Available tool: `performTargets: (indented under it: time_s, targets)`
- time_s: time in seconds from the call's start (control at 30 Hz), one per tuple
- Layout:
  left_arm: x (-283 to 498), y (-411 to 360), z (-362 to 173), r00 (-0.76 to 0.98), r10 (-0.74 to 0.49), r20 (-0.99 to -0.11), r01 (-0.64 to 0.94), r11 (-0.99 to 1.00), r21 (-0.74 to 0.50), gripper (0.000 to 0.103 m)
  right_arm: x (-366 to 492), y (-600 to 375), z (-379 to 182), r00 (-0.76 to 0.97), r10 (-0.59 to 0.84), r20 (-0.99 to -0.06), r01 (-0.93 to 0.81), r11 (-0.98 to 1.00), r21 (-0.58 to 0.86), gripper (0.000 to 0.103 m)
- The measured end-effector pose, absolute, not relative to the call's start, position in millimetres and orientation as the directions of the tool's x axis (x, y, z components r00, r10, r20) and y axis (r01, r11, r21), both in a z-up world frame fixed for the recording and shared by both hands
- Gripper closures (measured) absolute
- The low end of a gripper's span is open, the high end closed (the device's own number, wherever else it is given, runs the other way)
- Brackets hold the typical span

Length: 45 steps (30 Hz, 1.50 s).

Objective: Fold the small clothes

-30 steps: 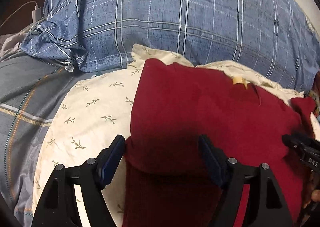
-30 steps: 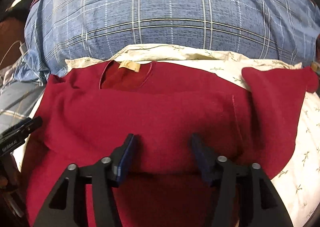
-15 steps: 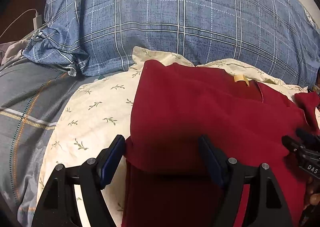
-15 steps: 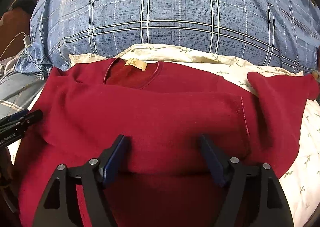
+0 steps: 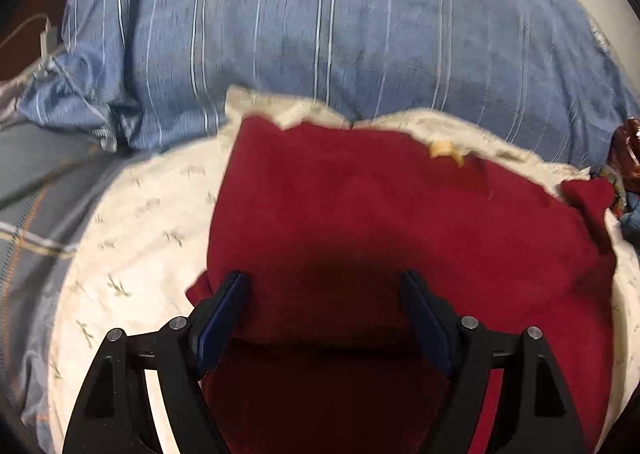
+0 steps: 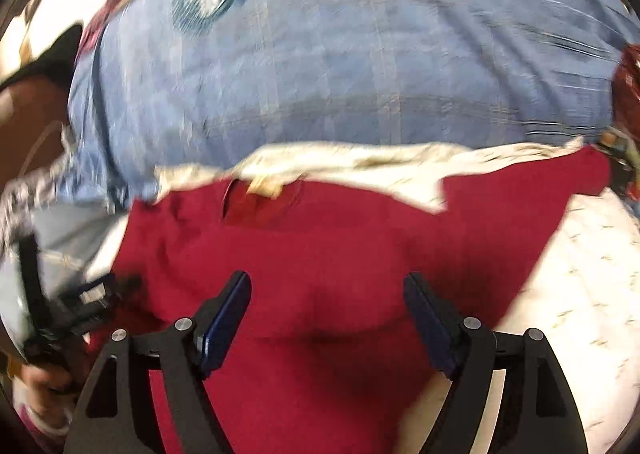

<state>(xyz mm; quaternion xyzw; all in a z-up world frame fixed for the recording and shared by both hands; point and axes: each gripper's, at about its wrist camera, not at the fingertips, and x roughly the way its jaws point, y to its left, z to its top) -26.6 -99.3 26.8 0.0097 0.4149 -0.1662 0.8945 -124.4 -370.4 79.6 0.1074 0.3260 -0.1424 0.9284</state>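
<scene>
Left gripper (image 5: 324,294): jaws released above the red sweater (image 5: 380,214). Right gripper (image 6: 326,294): jaws just widening, gripping nothing, sweater beneath them.

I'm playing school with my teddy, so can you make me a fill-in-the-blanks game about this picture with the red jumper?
1. The colour of the jumper is dark ____.
2. The jumper lies on a cream sheet printed with little ____.
3. Behind the jumper sits a big checked pillow whose colour is ____.
4. The small tag at the jumper's neck is ____.

Missing words: red; leaves; blue; yellow
</scene>
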Motion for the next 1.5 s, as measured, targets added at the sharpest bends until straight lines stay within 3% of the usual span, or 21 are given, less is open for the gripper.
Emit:
performTargets:
  time_s: [0.3,0.47,0.57,0.67,0.73,0.77,1.07,1.23,1.37,1.5]
  targets:
    - [-29.2,-108.1,27.7,0.618,-0.261,-0.742,0.311,0.947,-0.074,0.022,-136.0,-544.6,85.7,0.629,-0.381,-0.678,0.660,0.723,0.206,0.021]
    - [-27.7,-112.0,25.6,0.617,-0.257,-0.743,0.318,0.946,-0.064,0.019,-122.1,-599.3,80.8,0.612,-0.412,-0.675,0.711,0.660,0.242,0.023]
    - [-26.7,-113.0,24.8,0.616,-0.258,-0.744,0.324,0.944,-0.059,0.017,-112.1,-618.1,74.6,0.624,-0.412,-0.664,0.717,0.639,0.277,0.030]
    - [-25.6,-113.9,24.2,0.615,-0.259,-0.745,0.328,0.943,-0.057,0.016,-98.3,-633.7,65.8,0.630,-0.394,-0.670,0.716,0.628,0.305,0.057]
    - [-24.8,-114.1,23.7,0.610,-0.260,-0.748,0.332,0.942,-0.057,0.015,-92.5,-640.5,63.5,0.631,-0.391,-0.670,0.715,0.627,0.307,0.093]
    - [-24.6,-114.0,23.7,0.610,-0.262,-0.748,0.333,0.941,-0.058,0.015,-92.6,-641.0,64.5,0.632,-0.395,-0.666,0.714,0.630,0.304,0.096]
    - [-26.6,-97.7,38.6,0.620,-0.305,-0.723,0.307,0.942,-0.134,0.017,-141.0,-578.8,158.3,0.747,-0.441,-0.497,0.610,0.751,0.251,0.097]
    - [-35.8,-73.0,61.6,0.689,-0.303,-0.658,0.260,0.951,-0.165,0.017,-146.9,-485.1,220.7,0.849,-0.323,-0.418,0.422,0.891,0.167,0.097]
    - [-40.7,-51.6,70.7,0.712,-0.311,-0.630,0.227,0.950,-0.213,0.017,-119.9,-409.7,222.5,0.882,-0.159,-0.444,0.244,0.959,0.141,0.097]
    - [-42.1,-34.4,72.4,0.719,-0.307,-0.624,0.194,0.950,-0.244,0.017,-65.6,-325.9,173.2,0.832,0.035,-0.553,0.058,0.987,0.150,0.097]
